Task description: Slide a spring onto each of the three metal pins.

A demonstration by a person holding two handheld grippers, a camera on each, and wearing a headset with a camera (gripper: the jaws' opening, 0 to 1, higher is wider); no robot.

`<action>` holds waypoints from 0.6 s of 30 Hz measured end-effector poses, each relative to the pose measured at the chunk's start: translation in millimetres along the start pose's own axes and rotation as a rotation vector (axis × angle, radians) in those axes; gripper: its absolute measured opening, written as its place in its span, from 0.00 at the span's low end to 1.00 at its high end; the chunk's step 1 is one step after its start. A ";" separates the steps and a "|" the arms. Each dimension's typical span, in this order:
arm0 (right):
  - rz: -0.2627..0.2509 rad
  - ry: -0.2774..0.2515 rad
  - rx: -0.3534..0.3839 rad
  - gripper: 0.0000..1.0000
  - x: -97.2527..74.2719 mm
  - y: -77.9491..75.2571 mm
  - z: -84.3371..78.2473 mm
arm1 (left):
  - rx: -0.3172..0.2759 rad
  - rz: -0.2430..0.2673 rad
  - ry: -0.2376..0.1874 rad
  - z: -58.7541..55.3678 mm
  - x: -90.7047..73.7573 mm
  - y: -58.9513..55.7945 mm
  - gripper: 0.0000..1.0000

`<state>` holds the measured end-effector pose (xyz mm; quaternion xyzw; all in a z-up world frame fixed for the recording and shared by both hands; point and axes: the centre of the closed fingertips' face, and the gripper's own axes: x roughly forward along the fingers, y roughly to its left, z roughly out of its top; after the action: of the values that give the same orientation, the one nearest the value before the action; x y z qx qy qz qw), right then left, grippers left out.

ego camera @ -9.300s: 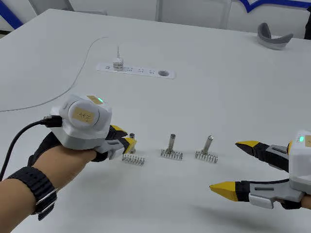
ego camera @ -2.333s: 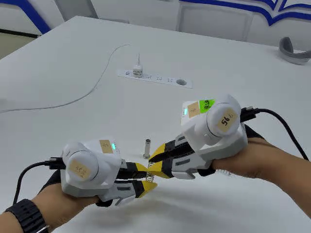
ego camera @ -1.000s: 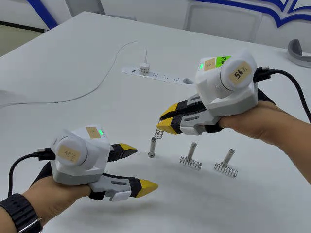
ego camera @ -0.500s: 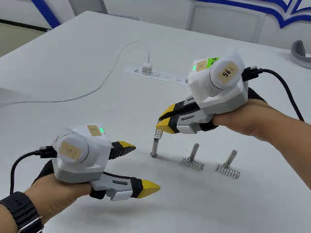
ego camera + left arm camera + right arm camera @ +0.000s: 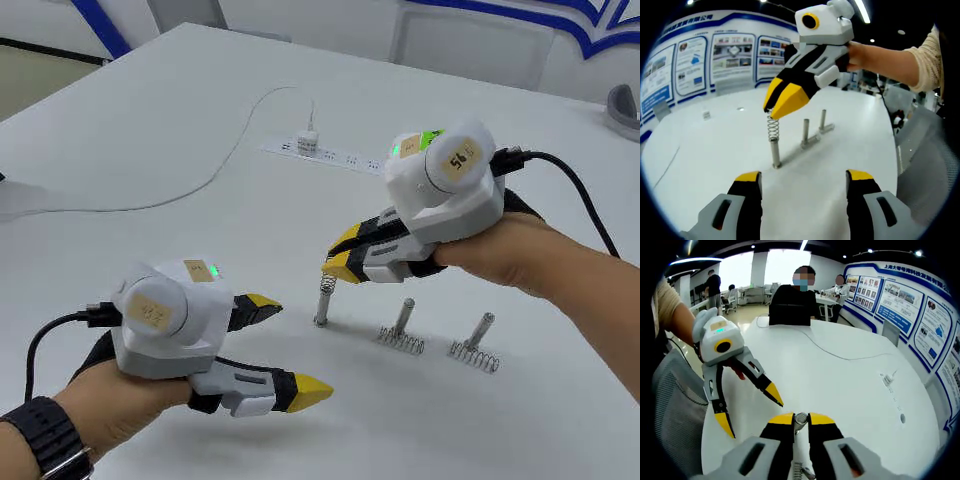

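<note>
Now: R gripper pinching spring by top; axis vertical, low end meeting pin at tips' 6 o'clock. L gripper spread, empty, pin's 7 o'clock.

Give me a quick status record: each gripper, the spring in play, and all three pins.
right gripper: shut on the held spring, upright over the left pin
held spring: lower end at the left pin's top, not down its length
left gripper: open, holding nothing, apart from the pins
middle pin: bare, second spring lying at its base
right pin: bare, third spring lying at its base
pins finished: none yet
</note>
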<state>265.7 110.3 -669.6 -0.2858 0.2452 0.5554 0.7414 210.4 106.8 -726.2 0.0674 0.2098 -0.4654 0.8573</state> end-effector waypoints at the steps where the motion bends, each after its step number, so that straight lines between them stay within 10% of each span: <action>1: 0.000 0.001 0.001 0.11 0.6 0.2 -0.6 | 0.000 -0.001 0.001 -0.2 0.0 -0.1 0.69; 18: -0.001 0.031 0.030 0.11 19.7 1.6 -22.2 | -0.006 -0.001 0.007 -3.8 0.3 -0.5 0.68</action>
<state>268.3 108.7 -699.2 -0.2833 0.2646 0.5471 0.7419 209.0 107.4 -729.8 0.0662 0.2141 -0.4649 0.8565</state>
